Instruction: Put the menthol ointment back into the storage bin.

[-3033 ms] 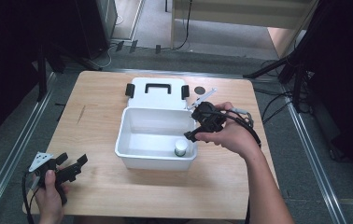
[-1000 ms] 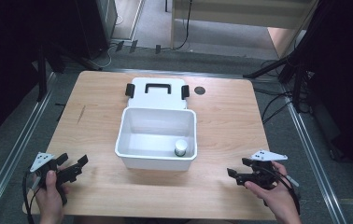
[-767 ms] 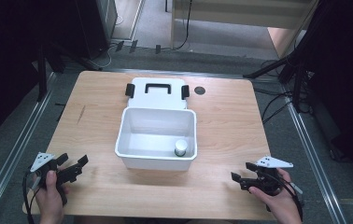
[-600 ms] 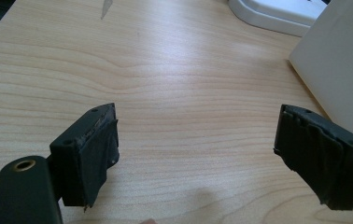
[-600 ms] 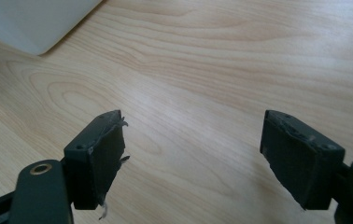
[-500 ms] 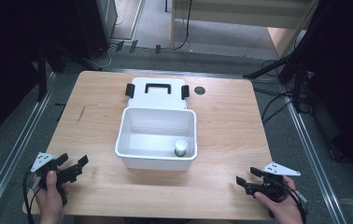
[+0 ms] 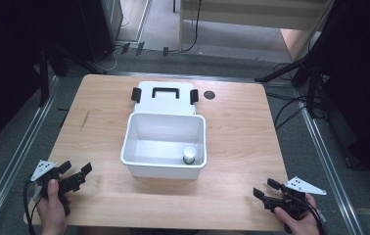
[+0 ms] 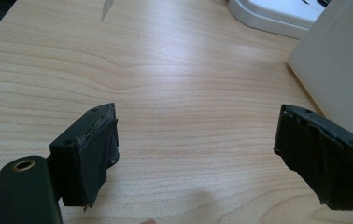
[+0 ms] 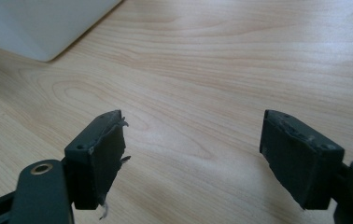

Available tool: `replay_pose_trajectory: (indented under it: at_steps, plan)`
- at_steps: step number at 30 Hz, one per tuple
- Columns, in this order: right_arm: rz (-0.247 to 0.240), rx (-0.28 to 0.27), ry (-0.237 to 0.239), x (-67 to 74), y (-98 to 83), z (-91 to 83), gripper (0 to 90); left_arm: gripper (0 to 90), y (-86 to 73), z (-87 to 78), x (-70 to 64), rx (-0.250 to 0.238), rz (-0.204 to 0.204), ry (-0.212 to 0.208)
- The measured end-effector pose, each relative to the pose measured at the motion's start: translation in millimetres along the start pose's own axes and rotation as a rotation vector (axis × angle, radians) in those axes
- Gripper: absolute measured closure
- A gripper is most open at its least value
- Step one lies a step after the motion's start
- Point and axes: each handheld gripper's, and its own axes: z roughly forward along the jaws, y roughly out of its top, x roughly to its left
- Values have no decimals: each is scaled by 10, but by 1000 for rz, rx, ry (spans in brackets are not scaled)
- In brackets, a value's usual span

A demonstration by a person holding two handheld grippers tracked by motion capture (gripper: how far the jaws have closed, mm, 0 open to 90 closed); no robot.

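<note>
At the counter's (image 7: 100, 127) near corners we hold both tools low, jaws spread and empty: left tool (image 7: 75, 177), right tool (image 7: 266, 192). Mid-counter, the white bin (image 7: 131, 147) sits open, a small white-capped bottle (image 7: 189, 154) upright in its near right corner. The lid (image 7: 163, 100) lies flat just behind, touching the bin. We judge the tools parked clear, leaving the bin unobstructed.

I count one white bin (image 7: 164, 147), one lid (image 7: 163, 97), one small jar (image 7: 189, 154), and two grippers: left (image 7: 77, 171), right (image 7: 263, 189).
</note>
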Motion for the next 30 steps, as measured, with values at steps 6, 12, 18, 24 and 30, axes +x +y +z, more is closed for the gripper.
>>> replay_pose_trajectory:
  at_steps: [6, 12, 18, 24, 30]
  plan:
    - [4, -24, 18, 8, -21, -30, 226, 144, 0, -9, 20, -4, -11, -9]
    - [-17, 29, -16, 63, -22, 7, 173, 144, -2, -12, 21, -8, -17, -6]
    - [5, -22, 14, 41, -40, -43, 168, 144, -4, -14, 17, -8, -15, -9]
    - [28, -50, 43, 6, -51, -70, 151, 144, -5, -15, 20, -10, -16, -12]
    - [48, -60, 32, -4, -54, -75, 151, 144, -4, -15, 21, -9, -17, -13]
